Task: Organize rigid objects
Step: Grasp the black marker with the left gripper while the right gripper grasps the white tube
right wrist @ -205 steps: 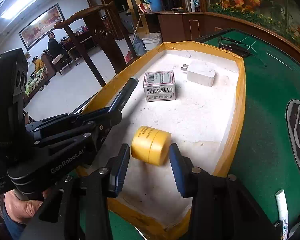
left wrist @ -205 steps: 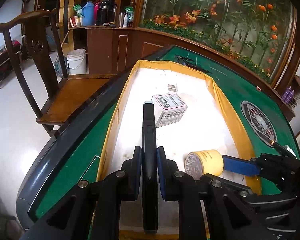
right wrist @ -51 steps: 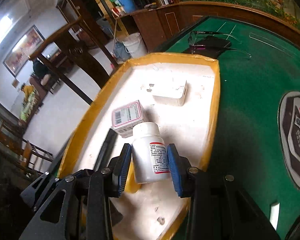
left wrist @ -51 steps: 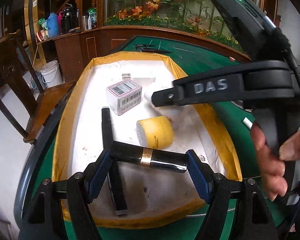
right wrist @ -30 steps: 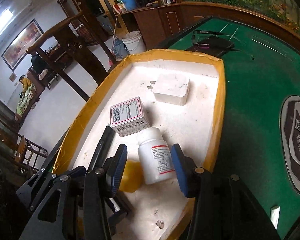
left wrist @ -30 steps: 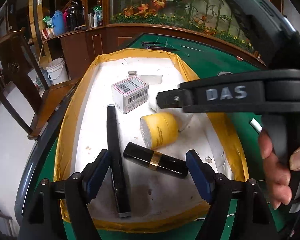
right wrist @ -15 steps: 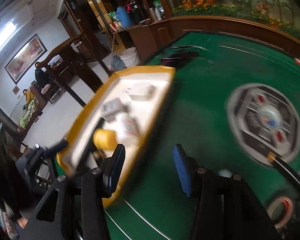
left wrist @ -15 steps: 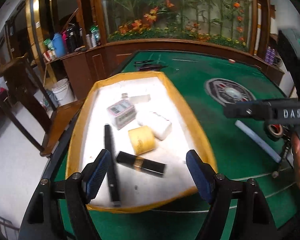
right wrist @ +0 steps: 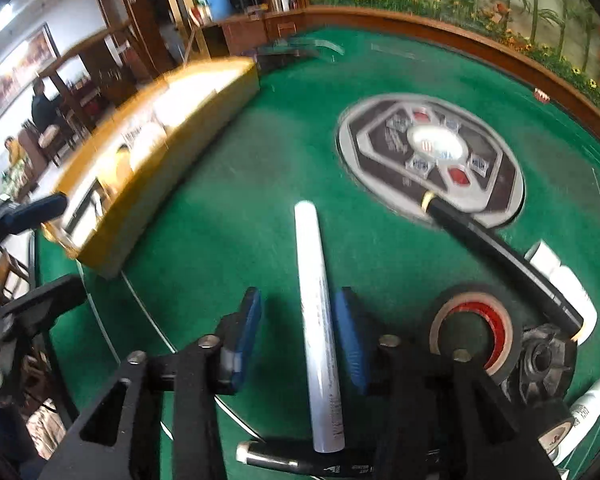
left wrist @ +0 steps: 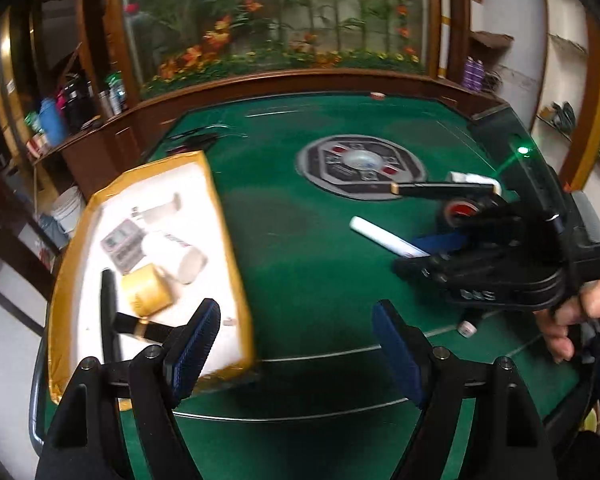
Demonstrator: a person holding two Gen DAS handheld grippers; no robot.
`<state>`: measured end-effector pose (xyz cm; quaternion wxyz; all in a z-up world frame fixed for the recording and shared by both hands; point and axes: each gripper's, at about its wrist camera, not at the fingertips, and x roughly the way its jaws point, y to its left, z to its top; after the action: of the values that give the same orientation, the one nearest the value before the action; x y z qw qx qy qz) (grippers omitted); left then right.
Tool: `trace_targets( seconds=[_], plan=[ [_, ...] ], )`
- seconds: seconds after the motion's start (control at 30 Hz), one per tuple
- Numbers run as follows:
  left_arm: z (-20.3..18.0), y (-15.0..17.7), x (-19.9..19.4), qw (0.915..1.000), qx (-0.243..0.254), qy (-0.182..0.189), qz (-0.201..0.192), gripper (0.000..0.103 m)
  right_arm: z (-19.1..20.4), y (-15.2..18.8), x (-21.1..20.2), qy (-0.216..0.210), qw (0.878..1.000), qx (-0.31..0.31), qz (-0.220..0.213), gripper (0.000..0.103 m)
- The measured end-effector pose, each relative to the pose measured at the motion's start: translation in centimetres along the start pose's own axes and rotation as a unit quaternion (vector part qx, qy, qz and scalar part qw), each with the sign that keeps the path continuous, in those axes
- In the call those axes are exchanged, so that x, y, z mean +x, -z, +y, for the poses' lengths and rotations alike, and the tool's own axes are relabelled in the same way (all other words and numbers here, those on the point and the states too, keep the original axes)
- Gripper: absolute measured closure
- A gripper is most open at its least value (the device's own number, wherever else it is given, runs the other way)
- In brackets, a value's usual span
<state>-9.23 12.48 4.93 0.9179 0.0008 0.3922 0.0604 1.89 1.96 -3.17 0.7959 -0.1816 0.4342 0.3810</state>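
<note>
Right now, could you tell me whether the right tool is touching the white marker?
Cannot tell. Right wrist view: the right tool, jaws closing, straddles the white marker; green felt shows beside one pad, the other looks flush.

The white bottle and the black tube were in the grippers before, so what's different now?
Both were let go in the tray. The left gripper hangs open and empty over the felt; the right gripper moved to a white pen, jaws closing. Box, yellow jar unmoved.

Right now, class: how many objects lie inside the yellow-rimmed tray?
6 visible: white charger at the far end, barcoded box, white bottle, yellow jar, long black stick, black-and-gold tube nearest. Blur may hide more.
</note>
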Motion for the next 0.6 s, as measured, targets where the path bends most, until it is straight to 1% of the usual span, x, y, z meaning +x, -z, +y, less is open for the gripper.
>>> trace_targets(
  seconds=[0.03,0.07,0.1,0.17,0.2,0.27,0.3,0.4,0.47,0.5,0.57,0.6],
  plan=[
    [-0.4,0.0,0.1,1.0000,0.005,0.007,0.002,0.021,0.1,0.1,-0.1,0.017,1.000,-0.012,-0.009,0.082],
    [-0.8,0.0,0.1,0.9998,0.009,0.014,0.004,0.021,0.1,0.1,0.0,0.028,0.999,-0.017,-0.008,0.089],
    [-1.3,0.0,0.1,0.9997,0.013,0.022,0.006,0.021,-0.1,0.1,-0.1,0.025,1.000,-0.011,-0.008,0.089],
    [-2.5,0.0,0.2,0.9984,0.022,0.050,0.009,0.021,-1.0,0.1,-0.4,-0.014,1.000,0.016,-0.012,0.089],
    [-3.4,-0.1,0.3,0.9970,0.030,0.070,0.012,0.021,-1.6,-0.1,-1.0,-0.032,0.999,0.031,-0.025,0.089],
    [-5.0,-0.2,0.6,0.9937,0.050,0.098,0.018,0.021,-2.3,-0.4,-2.8,-0.037,0.996,0.046,-0.060,0.089],
    [-6.3,-0.3,0.8,0.9902,0.069,0.119,0.024,0.021,-2.9,-0.6,-4.0,-0.038,0.994,0.056,-0.082,0.089],
    [-9.2,-0.5,2.0,0.9836,0.109,0.138,0.042,0.021,-5.1,-0.6,-7.0,-0.050,0.985,0.088,-0.137,0.089],
    [-11.1,-0.7,2.9,0.9788,0.138,0.143,0.049,0.021,-6.9,-0.6,-8.3,-0.055,0.979,0.114,-0.160,0.089],
    [-12.1,-1.0,3.4,0.9764,0.153,0.143,0.054,0.021,-7.6,-0.6,-8.8,-0.055,0.976,0.127,-0.167,0.089],
    [-13.7,-1.4,4.2,0.9704,0.174,0.156,0.061,0.022,-9.1,-0.7,-9.1,-0.060,0.971,0.152,-0.174,0.089],
    [-14.4,-1.6,4.7,0.9680,0.180,0.163,0.066,0.024,-9.8,-0.7,-9.3,-0.062,0.969,0.162,-0.177,0.089]
  ],
)
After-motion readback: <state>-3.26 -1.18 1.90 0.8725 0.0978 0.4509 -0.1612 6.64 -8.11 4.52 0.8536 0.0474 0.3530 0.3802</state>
